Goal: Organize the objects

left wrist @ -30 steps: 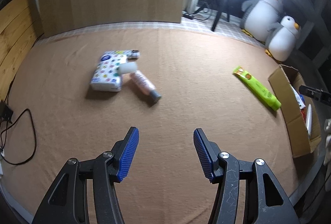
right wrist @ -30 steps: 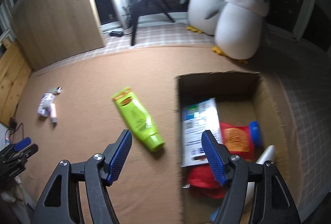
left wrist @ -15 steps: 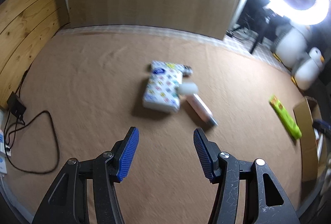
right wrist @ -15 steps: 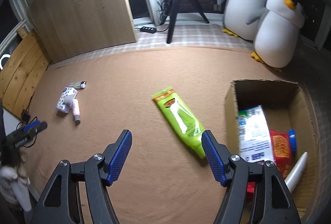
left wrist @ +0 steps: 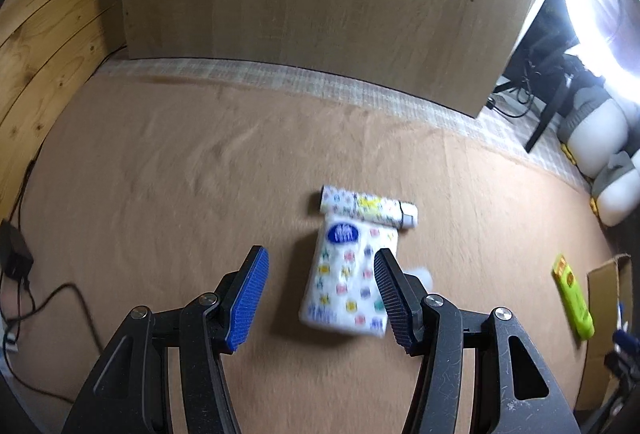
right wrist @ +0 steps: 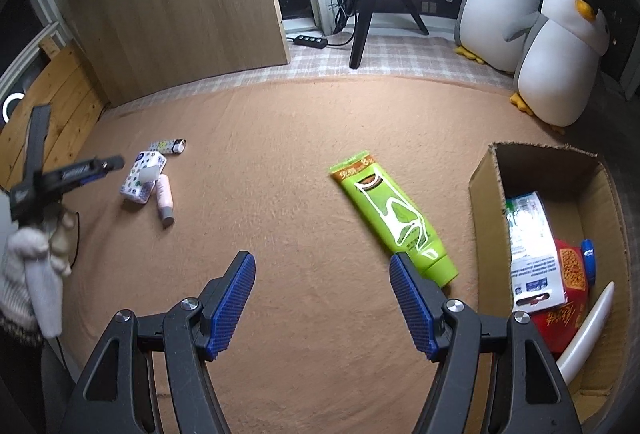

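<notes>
A patterned white tissue pack (left wrist: 349, 282) lies on the brown carpet, just ahead of my open, empty left gripper (left wrist: 318, 298). A patterned tube (left wrist: 366, 209) lies behind it. A pink bottle with a grey cap (right wrist: 165, 198) lies beside the pack (right wrist: 142, 181); the right finger hides it in the left wrist view. My right gripper (right wrist: 322, 308) is open and empty above the carpet. A green tube (right wrist: 394, 224) lies ahead of its right finger. A cardboard box (right wrist: 486, 193) at right holds packets.
A wooden panel (left wrist: 320, 1) stands at the back. Two plush penguins (right wrist: 560, 53) and a ring-light tripod (right wrist: 366, 13) stand behind the carpet. A black cable and plug (left wrist: 16, 254) lie at the left. The left gripper (right wrist: 68, 173) shows at left in the right wrist view.
The left gripper has swung left and closed in on the tissue pack, which now sits between its fingertips' line. The right gripper's view has turned left, away from the box, toward the green tube.
</notes>
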### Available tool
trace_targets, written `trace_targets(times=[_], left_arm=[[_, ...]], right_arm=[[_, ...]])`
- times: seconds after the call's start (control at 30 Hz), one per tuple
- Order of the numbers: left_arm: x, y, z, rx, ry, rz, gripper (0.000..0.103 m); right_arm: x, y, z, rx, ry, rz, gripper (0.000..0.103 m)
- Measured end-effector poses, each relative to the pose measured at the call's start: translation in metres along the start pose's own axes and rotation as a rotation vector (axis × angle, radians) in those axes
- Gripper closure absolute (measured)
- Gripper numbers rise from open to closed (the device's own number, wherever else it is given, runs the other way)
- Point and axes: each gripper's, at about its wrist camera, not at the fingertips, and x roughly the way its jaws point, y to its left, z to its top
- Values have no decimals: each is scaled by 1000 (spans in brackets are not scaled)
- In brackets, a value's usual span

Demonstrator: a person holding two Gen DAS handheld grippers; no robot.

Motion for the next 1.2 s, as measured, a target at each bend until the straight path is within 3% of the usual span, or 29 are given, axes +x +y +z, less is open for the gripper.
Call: trace_targets(times=[0.17,0.3,0.67,1.0,1.2], left_arm=[[20,-5,21,9,17,17,45],[32,-21,28,88,33,32,45],[62,-34,44,159,90,92,46],[58,-27,12,189,98,76,50],[50,-19,-25,179,99,58,50]], right_arm=[[5,-3,-4,20,18,-2,37],[6,-3,-6,24,27,-2,37],[14,-4,-6,27,48,-5,37],[19,-1,-3,9,62,7,37],[25,5,-2,-5,76,25,37]])
